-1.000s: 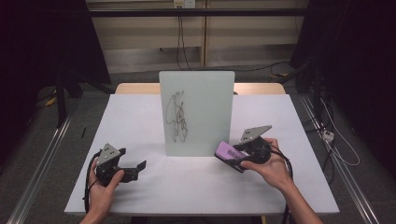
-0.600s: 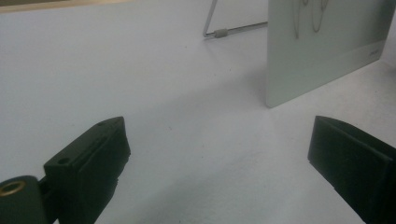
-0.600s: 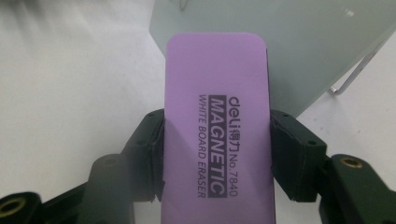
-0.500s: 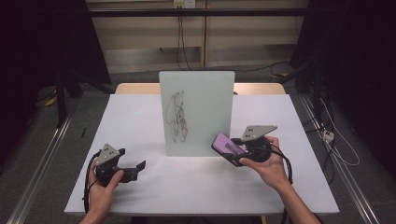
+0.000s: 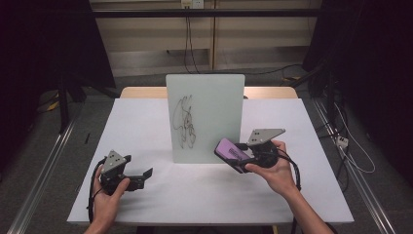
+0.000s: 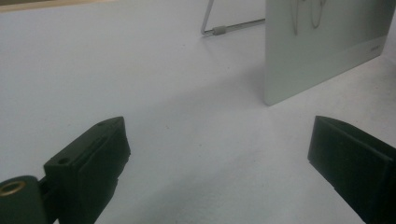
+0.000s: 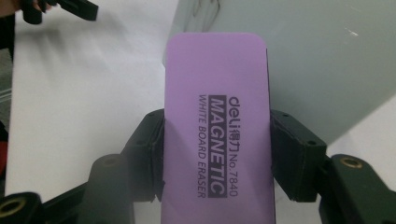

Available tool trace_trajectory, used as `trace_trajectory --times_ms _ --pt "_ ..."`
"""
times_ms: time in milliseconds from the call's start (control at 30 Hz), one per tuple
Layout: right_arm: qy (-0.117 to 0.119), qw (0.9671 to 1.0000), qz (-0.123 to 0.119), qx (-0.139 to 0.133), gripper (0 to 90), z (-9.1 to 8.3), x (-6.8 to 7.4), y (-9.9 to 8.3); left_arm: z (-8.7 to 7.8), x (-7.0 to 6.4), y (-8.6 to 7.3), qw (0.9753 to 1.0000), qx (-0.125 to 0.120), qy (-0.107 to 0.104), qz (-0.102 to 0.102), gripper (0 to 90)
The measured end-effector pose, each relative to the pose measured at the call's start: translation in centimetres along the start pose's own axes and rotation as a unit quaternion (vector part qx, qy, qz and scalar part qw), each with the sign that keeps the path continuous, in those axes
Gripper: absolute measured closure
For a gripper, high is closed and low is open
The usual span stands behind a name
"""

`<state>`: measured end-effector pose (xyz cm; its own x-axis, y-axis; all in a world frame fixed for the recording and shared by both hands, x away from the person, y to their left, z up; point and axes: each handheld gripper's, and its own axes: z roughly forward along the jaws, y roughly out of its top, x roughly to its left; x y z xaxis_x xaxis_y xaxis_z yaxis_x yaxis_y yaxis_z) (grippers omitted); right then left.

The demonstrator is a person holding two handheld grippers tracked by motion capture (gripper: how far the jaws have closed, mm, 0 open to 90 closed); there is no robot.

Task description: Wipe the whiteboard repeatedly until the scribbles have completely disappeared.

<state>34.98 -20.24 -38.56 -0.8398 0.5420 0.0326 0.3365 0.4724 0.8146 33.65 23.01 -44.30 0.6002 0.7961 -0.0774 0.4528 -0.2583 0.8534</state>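
While left gripper point(image 5: 146, 173) jaws gape wide, right gripper point(image 5: 234, 157) jaws clamp purple eraser point(image 7: 217, 135).

Eraser point(image 7: 217, 126) purple, dark print "deli MAGNETIC WHITE BOARD ERASER No.7840", MAGNETIC in purple letters on a dark bar. Board point(image 5: 204, 117) pale grey-white with black scribble point(image 5: 185, 120). Table point(image 5: 146, 122) white, tan wood edge at back. Both grippers black, grey plates point(image 5: 265, 134) on top. Floor grey.
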Motion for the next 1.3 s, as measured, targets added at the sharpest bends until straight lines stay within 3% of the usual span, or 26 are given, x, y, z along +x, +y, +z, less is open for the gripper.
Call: trace_trajectory --times_ms 367,767,1067,1300 --pt "0.006 0.9997 -0.019 -0.015 42.1 1.3 0.1 2.8 -0.1 0.3 -0.2 1.0 0.0 -0.001 -0.009 5.0" --pt "0.016 0.9985 -0.044 -0.029 42.1 2.5 0.8 5.2 0.1 0.2 -0.1 1.0 0.003 -0.003 -0.003 5.0" --pt "0.013 0.9977 -0.054 -0.038 42.1 2.6 1.3 5.9 -0.2 0.0 0.0 1.0 -0.001 0.001 -0.003 5.0" --pt "0.007 0.9967 -0.064 -0.048 42.0 2.5 1.1 7.5 -0.1 0.1 0.1 1.0 0.0 -0.002 -0.002 5.0"
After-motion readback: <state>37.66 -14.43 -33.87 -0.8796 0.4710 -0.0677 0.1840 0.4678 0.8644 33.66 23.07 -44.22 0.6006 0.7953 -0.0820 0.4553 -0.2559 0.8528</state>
